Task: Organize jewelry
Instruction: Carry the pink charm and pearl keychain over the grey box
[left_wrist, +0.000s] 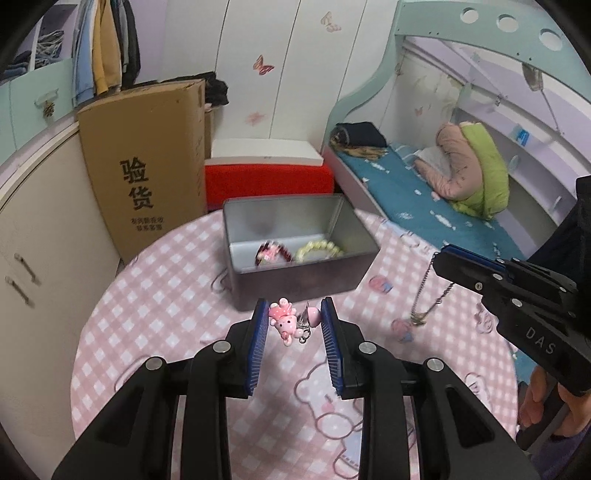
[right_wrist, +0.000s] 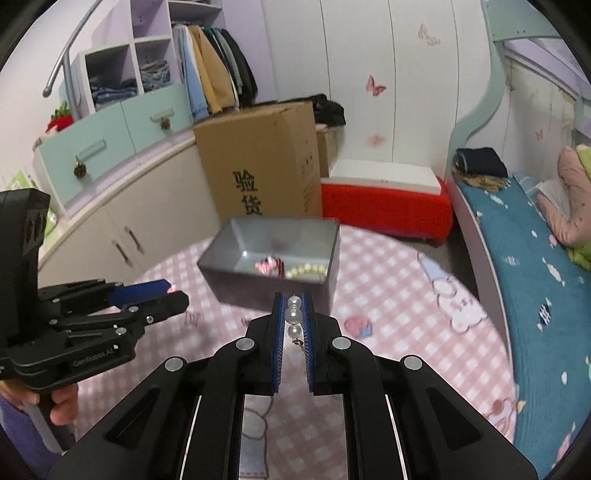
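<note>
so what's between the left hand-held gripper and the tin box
Nothing but a short strip of bare pink checked tablecloth. In the left wrist view the left hand-held gripper, clamping a pink charm, sits just short of the tin box.

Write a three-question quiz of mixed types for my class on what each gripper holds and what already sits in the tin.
1. True or false: the left gripper holds a pink pig charm.
2. What hangs from the right gripper?
A. a watch
B. a chain necklace with pearls
C. a ring
3. Fill in: the open metal tin already holds a pink-and-dark piece and a ____ bead bracelet.

Key
1. True; the charm sits between its blue pads.
2. B.
3. Pale, pearl-like.
</note>
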